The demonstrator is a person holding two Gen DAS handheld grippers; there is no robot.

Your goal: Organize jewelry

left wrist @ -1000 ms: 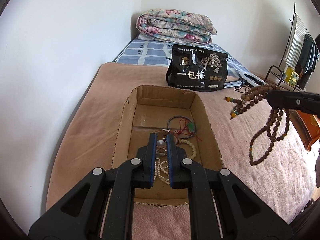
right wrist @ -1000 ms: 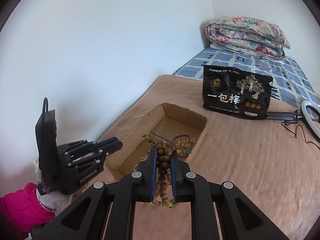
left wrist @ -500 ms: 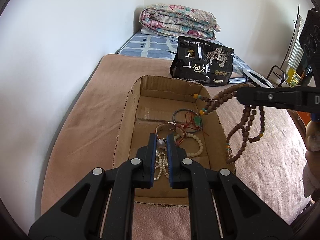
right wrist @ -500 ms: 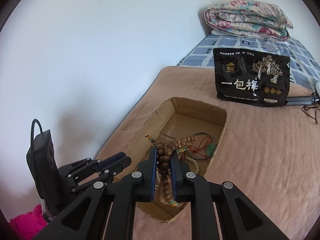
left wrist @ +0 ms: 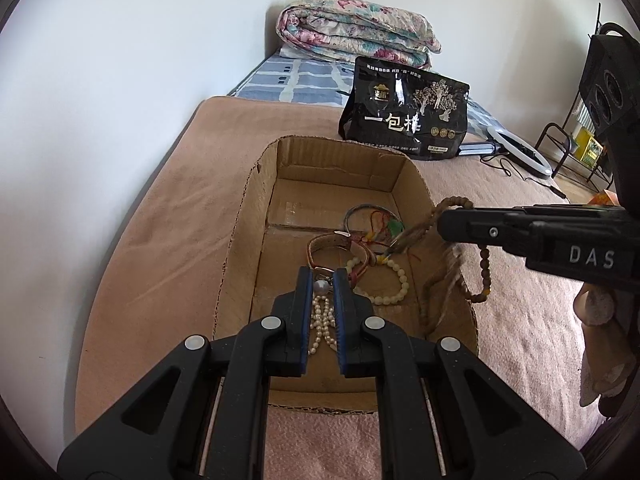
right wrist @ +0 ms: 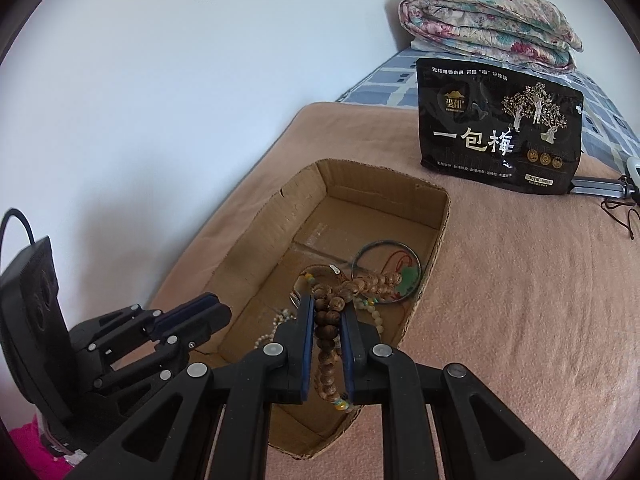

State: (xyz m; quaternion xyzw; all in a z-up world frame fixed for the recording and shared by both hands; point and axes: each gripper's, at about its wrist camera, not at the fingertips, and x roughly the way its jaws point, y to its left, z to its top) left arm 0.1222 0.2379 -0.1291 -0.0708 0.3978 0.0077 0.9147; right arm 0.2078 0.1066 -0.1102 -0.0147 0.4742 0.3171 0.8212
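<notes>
Left wrist view
- Left hand-held gripper (left wrist: 323,280): jaws pressed together, pinching a grey bead at the top of a white pearl strand (left wrist: 322,322) that hangs over the near end of the cardboard box (left wrist: 244,216).
- Right hand-held gripper (left wrist: 448,222): enters from the right, level with the box's right wall; a wooden bead necklace (left wrist: 482,272) droops from it, part inside the wall and part outside.
- Box contents: a thin bangle (left wrist: 370,216), a brown leather strap (left wrist: 332,242) and a cream bead bracelet (left wrist: 390,286), crowded toward the right wall; the far and left floor is bare.
- Writing: "DAS" on the right gripper's body; large Chinese characters on the black pouch (left wrist: 404,110).
- Room: tan blanket (left wrist: 168,208) on a bed, white wall to the left, folded floral quilt (left wrist: 356,30) at the far end.

Right wrist view
- Right hand-held gripper (right wrist: 327,316): jaws opening, with the wooden bead necklace (right wrist: 326,340) between them; its loops lie over the box's near right wall.
- Left hand-held gripper (right wrist: 218,312): low left, at the box's near left corner.
- Open room: bare blanket right of the box.
</notes>
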